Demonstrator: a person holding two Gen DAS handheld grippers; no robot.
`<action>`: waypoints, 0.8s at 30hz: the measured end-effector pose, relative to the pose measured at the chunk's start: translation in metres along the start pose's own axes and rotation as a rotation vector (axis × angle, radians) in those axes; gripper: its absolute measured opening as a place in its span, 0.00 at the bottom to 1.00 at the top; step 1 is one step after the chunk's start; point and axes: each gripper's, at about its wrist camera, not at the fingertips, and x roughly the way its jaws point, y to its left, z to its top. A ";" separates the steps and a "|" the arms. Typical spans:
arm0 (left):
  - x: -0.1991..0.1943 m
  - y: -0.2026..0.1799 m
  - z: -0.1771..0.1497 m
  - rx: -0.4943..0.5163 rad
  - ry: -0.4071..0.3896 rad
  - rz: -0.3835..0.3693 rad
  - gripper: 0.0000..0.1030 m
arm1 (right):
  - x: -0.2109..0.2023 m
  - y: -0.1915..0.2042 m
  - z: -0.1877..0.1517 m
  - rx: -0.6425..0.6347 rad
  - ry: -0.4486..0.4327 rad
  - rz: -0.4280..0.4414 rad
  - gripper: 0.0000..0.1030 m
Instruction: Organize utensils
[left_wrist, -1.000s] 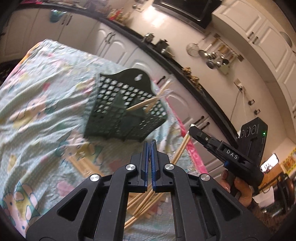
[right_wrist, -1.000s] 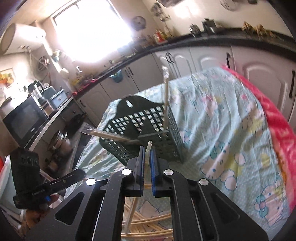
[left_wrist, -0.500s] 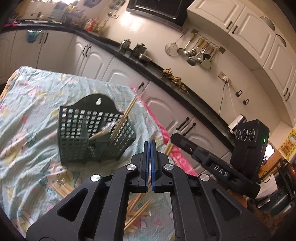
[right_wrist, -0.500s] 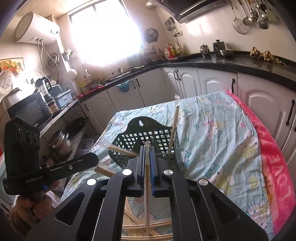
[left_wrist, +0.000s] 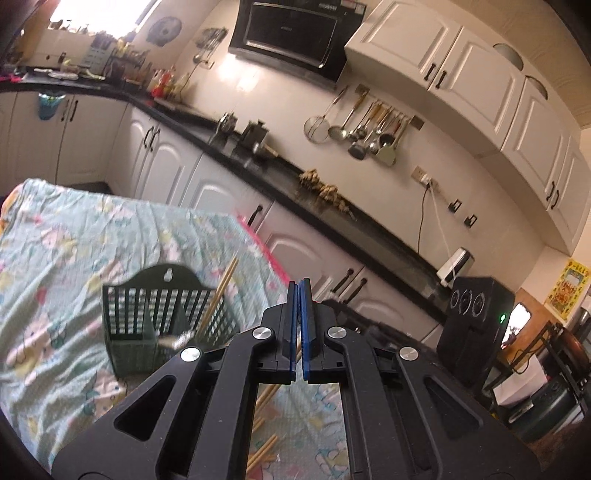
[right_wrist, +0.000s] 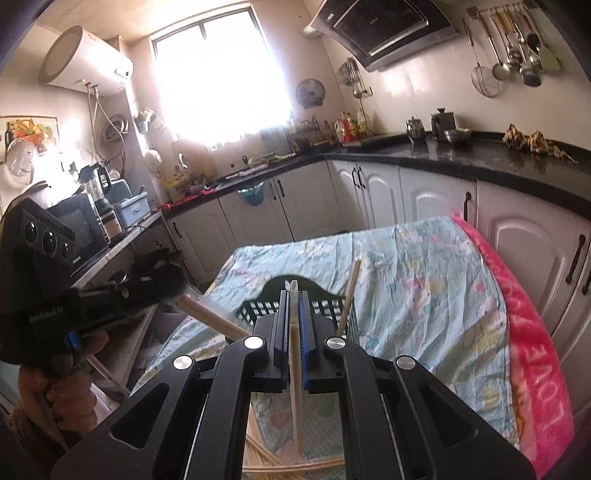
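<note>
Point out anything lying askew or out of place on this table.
Loose wooden chopsticks lie scattered and crossed on the tablecloth in front of the green basket, not in it. One chopstick in the basket leans at a slant. The right claw grips another chopstick.

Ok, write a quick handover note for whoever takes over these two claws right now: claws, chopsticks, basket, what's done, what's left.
Right claw: shut on one pale wooden chopstick, lifted above the table.
Left claw: shut, nothing visible between its pads.
Dark green plastic lattice utensil basket stands on the light blue cartoon-print tablecloth.
Done: one chopstick leans upright in the basket; another looks to angle out of it, blurred.
Left: drop the held chopstick in, then collect the loose wooden chopsticks lying on the cloth near you.
</note>
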 end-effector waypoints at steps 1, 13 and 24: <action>-0.002 -0.001 0.004 0.005 -0.011 -0.001 0.00 | -0.001 0.001 0.003 -0.004 -0.009 0.001 0.05; -0.026 -0.014 0.048 0.058 -0.113 0.015 0.00 | -0.011 0.005 0.040 -0.030 -0.109 0.010 0.05; -0.035 -0.010 0.064 0.060 -0.149 0.033 0.00 | -0.019 0.013 0.075 -0.070 -0.202 0.009 0.05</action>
